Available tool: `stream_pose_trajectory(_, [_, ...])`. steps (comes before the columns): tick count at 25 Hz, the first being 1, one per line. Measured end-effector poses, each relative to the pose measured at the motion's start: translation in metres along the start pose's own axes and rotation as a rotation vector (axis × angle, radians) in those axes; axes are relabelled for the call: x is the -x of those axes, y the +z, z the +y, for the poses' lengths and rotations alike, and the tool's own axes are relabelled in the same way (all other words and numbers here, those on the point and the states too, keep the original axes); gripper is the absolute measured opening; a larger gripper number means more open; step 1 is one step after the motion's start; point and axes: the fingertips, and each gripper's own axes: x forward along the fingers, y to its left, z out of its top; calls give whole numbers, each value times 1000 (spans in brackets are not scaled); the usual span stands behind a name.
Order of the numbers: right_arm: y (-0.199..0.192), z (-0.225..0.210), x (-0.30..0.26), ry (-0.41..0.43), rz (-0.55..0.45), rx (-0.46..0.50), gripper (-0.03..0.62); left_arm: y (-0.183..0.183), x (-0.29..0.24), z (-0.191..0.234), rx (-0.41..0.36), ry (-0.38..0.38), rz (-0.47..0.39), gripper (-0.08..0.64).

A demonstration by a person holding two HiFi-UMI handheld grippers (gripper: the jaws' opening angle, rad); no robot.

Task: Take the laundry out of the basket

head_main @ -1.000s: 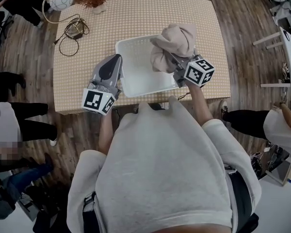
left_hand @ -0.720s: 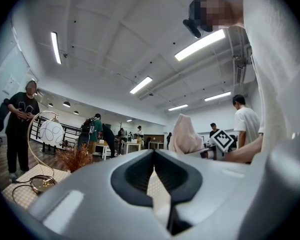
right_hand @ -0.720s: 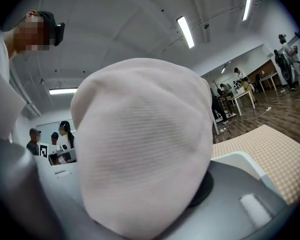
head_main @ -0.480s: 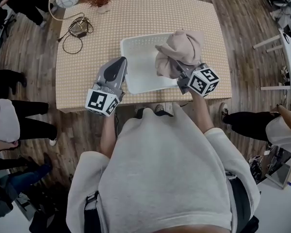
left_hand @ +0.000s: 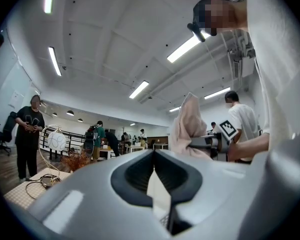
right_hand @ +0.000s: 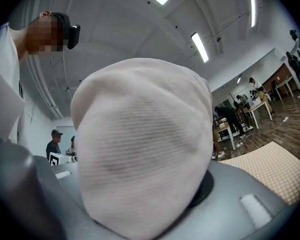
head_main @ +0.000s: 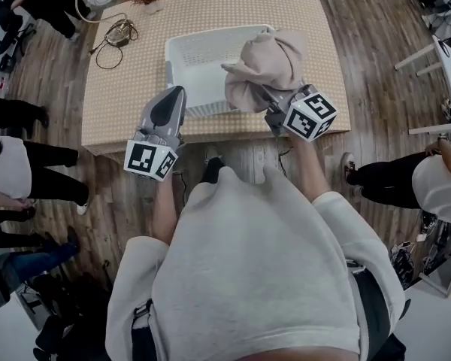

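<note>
Lift-out is the step in hand: the right claw (head_main: 273, 100) is clamped on a beige garment (head_main: 267, 59), bunched above the right rim of the white laundry basket (head_main: 199, 62), which looks empty. The left claw (head_main: 176, 95), jaws together on nothing, hovers beside it. Next, I judge, the garment needs carrying clear onto the beige dotted worktop (head_main: 128, 89); wood floor (head_main: 376, 66) and bystanders (head_main: 30, 183) surround it

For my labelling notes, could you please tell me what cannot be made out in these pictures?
Right gripper view: the beige garment covers the jaws.
Head view: the garment hides the white basket's right side.
Left gripper view: the left claw blocks most of the table.
</note>
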Motion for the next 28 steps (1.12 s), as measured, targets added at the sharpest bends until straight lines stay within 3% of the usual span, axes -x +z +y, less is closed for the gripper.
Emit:
stream_pose_trajectory(5, [7, 34, 60, 60, -21, 21, 229, 4, 34, -66, -19, 32, 3, 8])
stream_pose_trajectory(13, [-27, 89, 143, 77, 28, 28, 229, 3, 82, -147, -21, 21, 37, 6])
stream_pose_trajectory(28, [-55, 186, 217, -12, 53, 51, 229, 28, 158, -201, -12, -70, 6, 8])
